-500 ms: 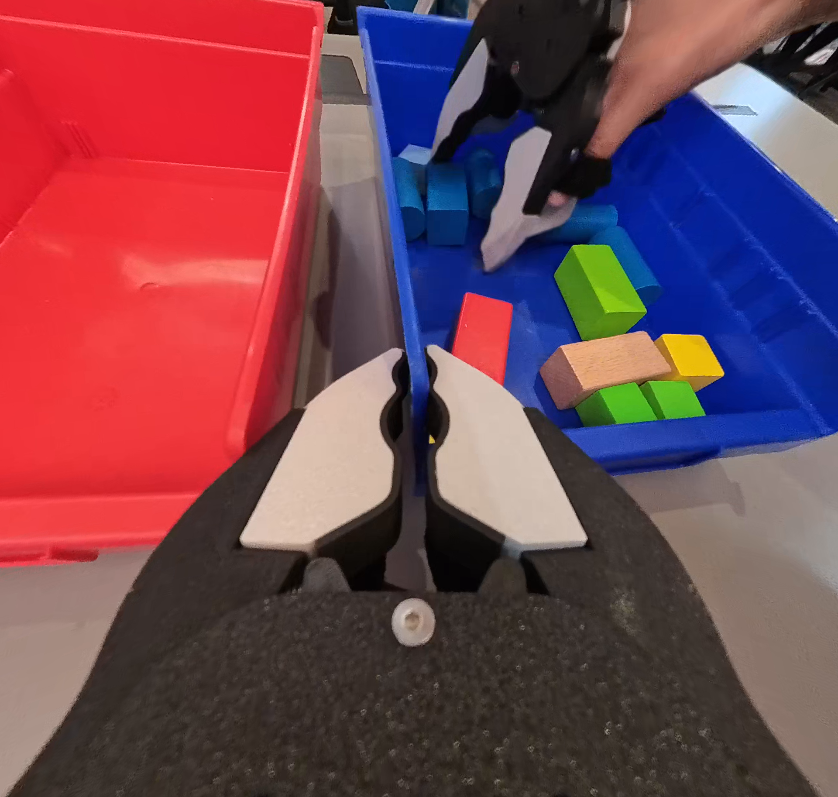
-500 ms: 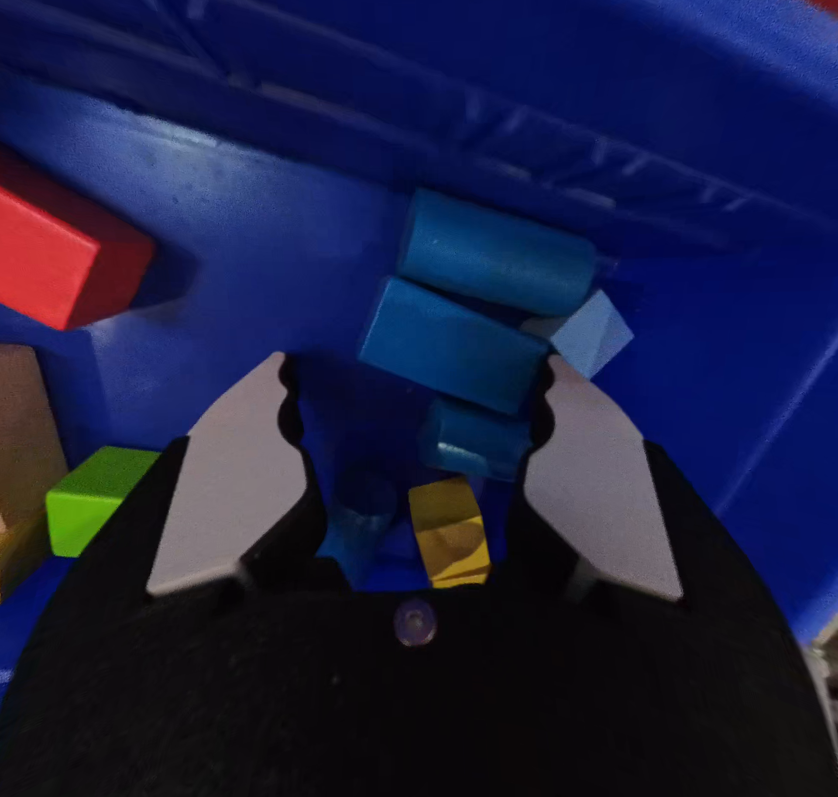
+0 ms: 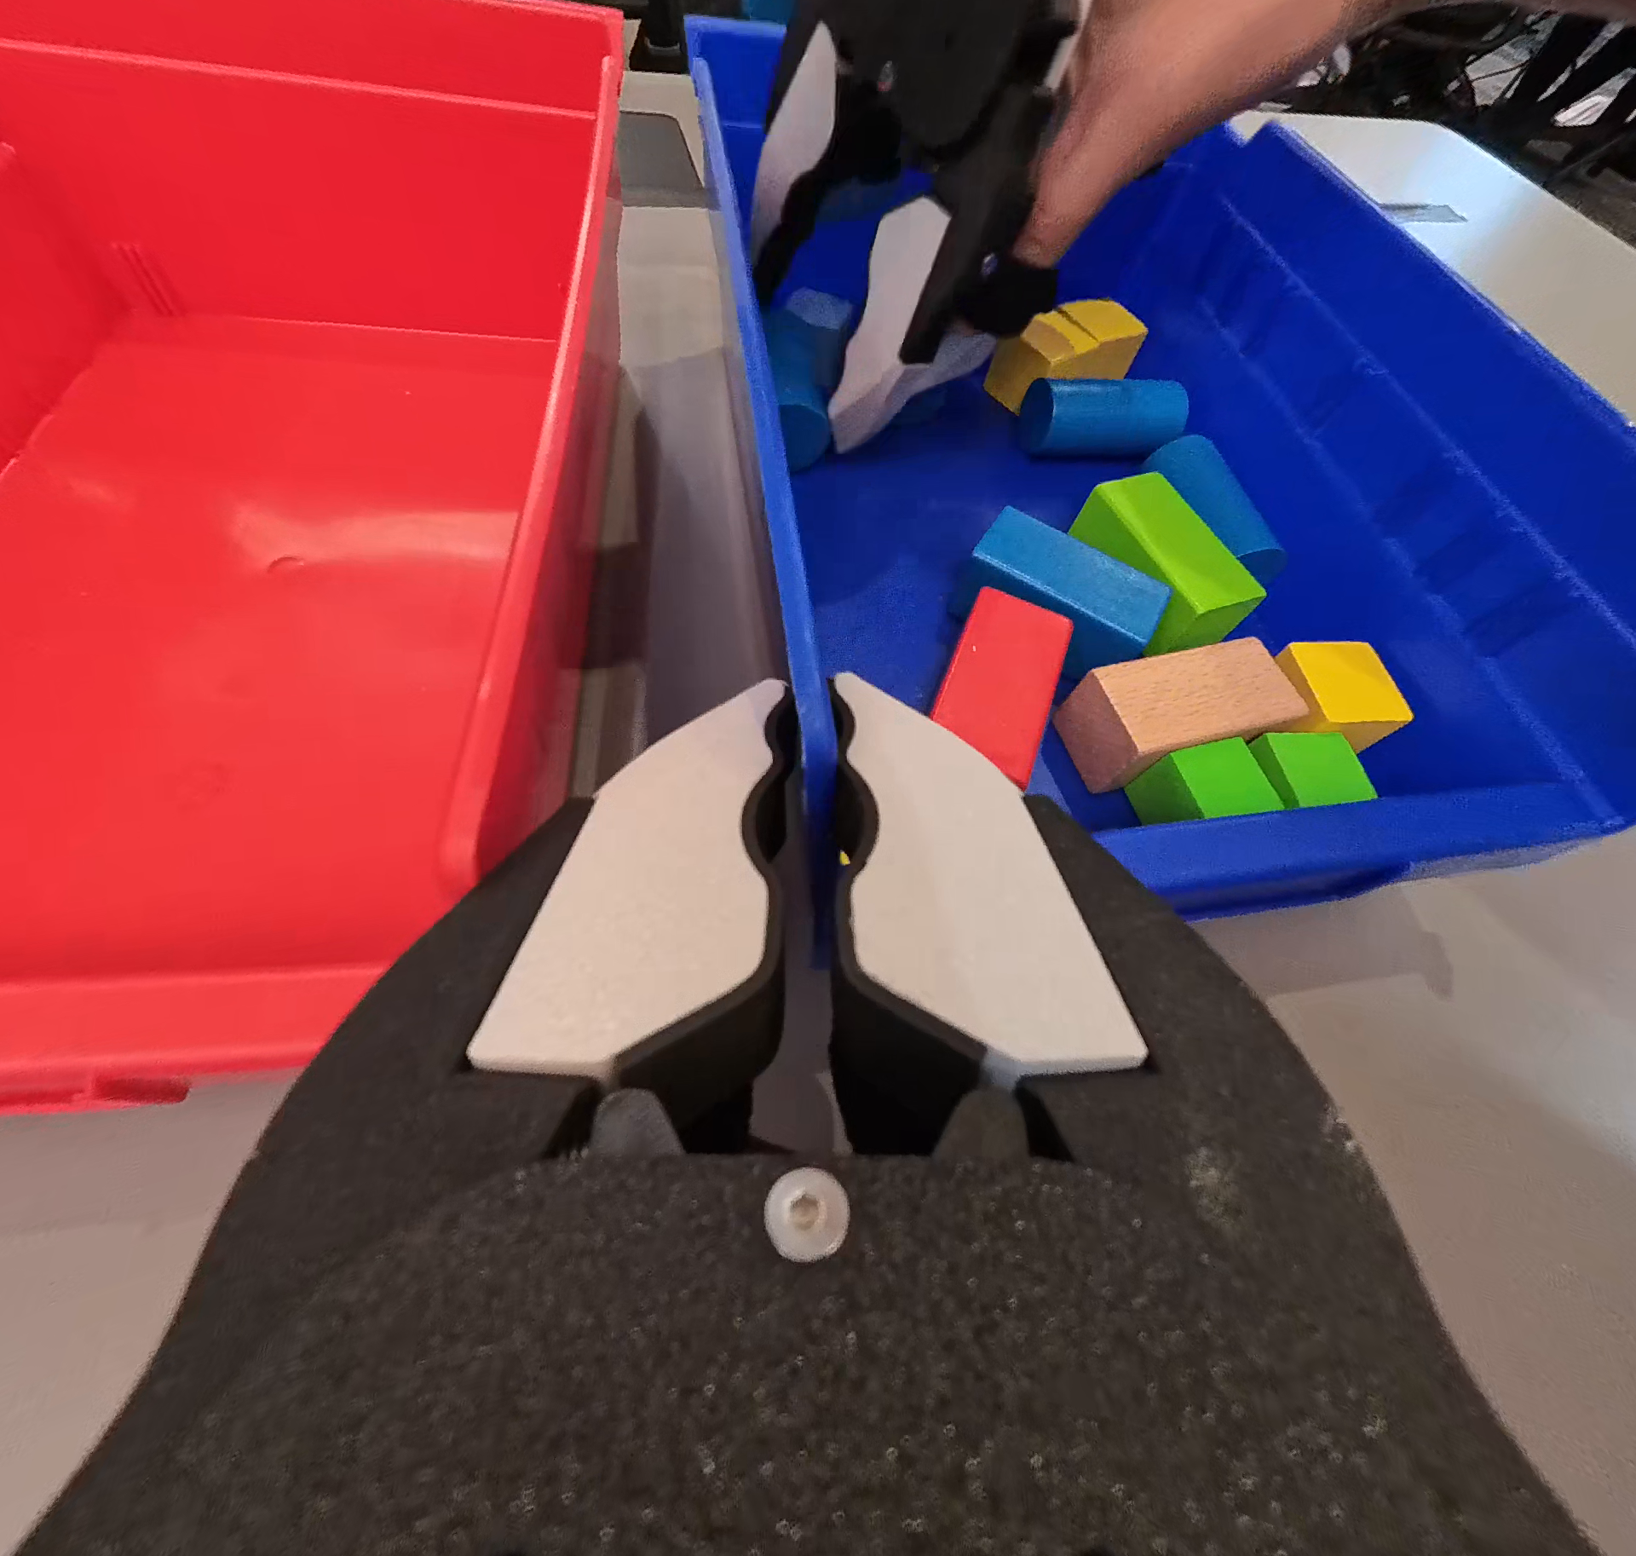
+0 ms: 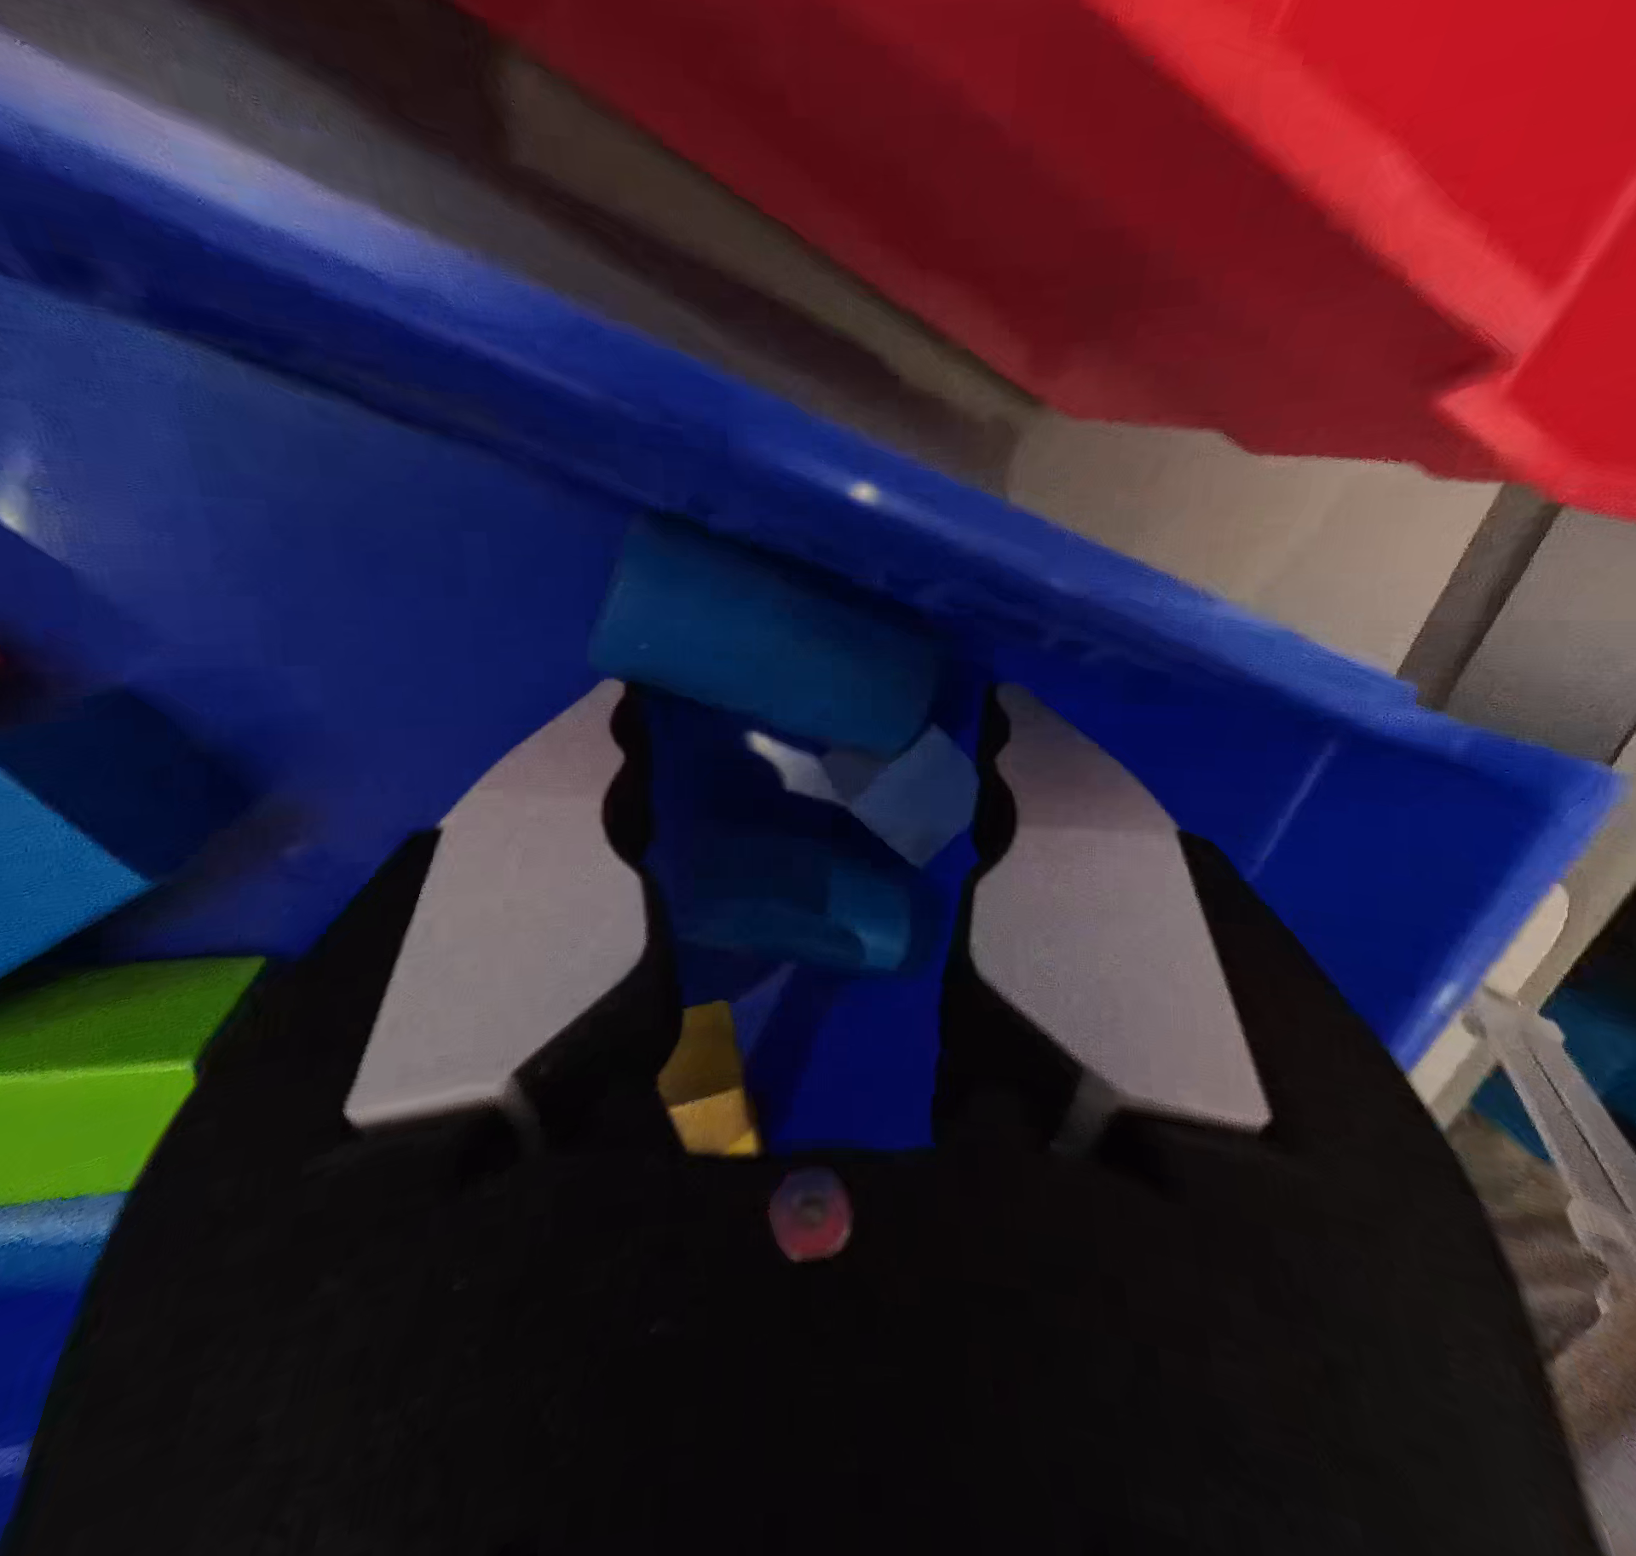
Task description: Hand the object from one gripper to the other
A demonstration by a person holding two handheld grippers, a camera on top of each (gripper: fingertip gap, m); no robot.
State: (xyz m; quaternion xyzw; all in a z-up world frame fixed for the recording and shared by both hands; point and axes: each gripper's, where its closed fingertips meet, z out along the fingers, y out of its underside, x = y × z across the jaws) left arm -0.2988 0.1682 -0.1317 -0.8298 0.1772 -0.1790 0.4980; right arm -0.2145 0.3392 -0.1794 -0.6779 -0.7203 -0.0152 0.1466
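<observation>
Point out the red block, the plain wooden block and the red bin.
red block [image 3: 1000, 686], left wrist view, top face.
plain wooden block [image 3: 1177, 703], left wrist view, top face.
red bin [image 3: 266, 593], left wrist view, bare floor.

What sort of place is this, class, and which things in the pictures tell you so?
Probably a workshop or lab set up for handling trials: a red bin and a blue bin of coloured wooden blocks sit on a pale table, with cables and dark equipment behind.

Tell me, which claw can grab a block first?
Probably the right claw. It is open and down inside the blue bin, reaching among the blue blocks at the wall. The left claw is nearly shut, empty, and near the bin's rim.
</observation>
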